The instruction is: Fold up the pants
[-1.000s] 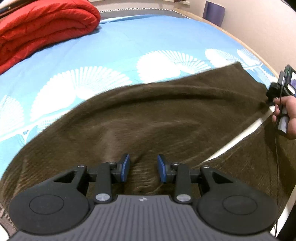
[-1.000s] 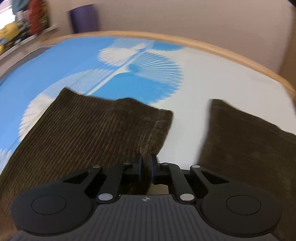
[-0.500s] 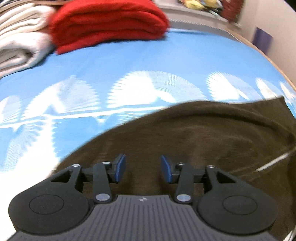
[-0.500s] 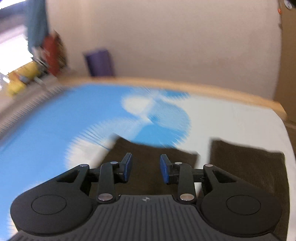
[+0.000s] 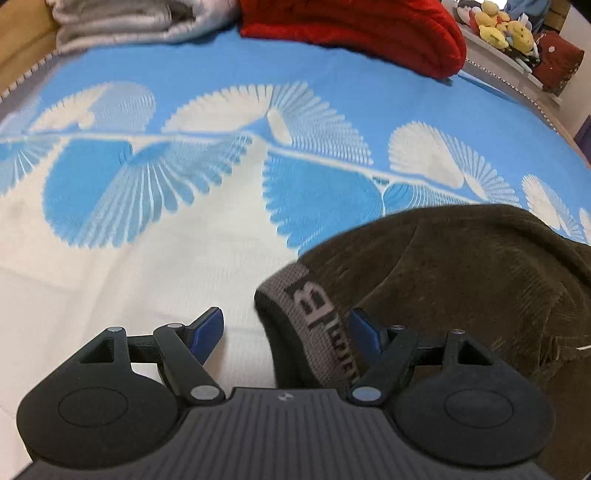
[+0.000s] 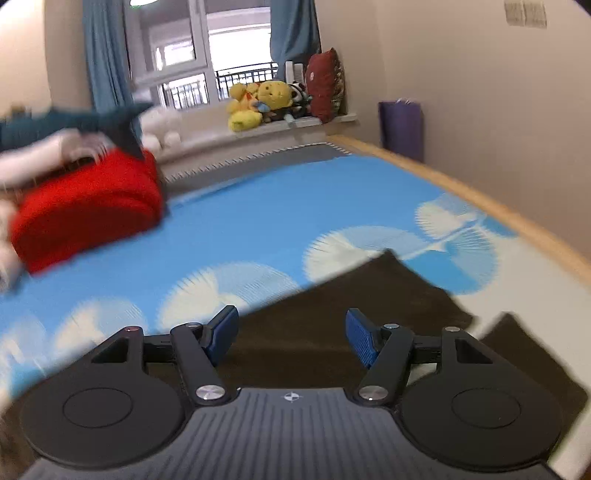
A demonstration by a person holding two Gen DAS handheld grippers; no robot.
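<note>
Left wrist view looks down on the left hand-held gripper (image 5: 286, 330), whose jaws are opening with nothing pressed between the blue pads. The grey waistband (image 5: 317, 325) of the brown pants (image 5: 461, 280) lies under the gap, nearer the right-hand pad. The pants fill the lower right of the frame, spread on a bed (image 5: 221, 110) covered in a blue sheet with white fan shapes. A folded red blanket (image 5: 354, 26) sits at the top centre, with a grey one (image 5: 125, 18) at the upper left. From the right wrist view, the right hand-held gripper (image 6: 291, 334) is also opening, its pads bare and clear of the cloth. The pants (image 6: 332, 306) lie below it, in the lower middle and right of the frame. Soft toys (image 6: 258, 103) line the windowsill at the top centre.
</note>
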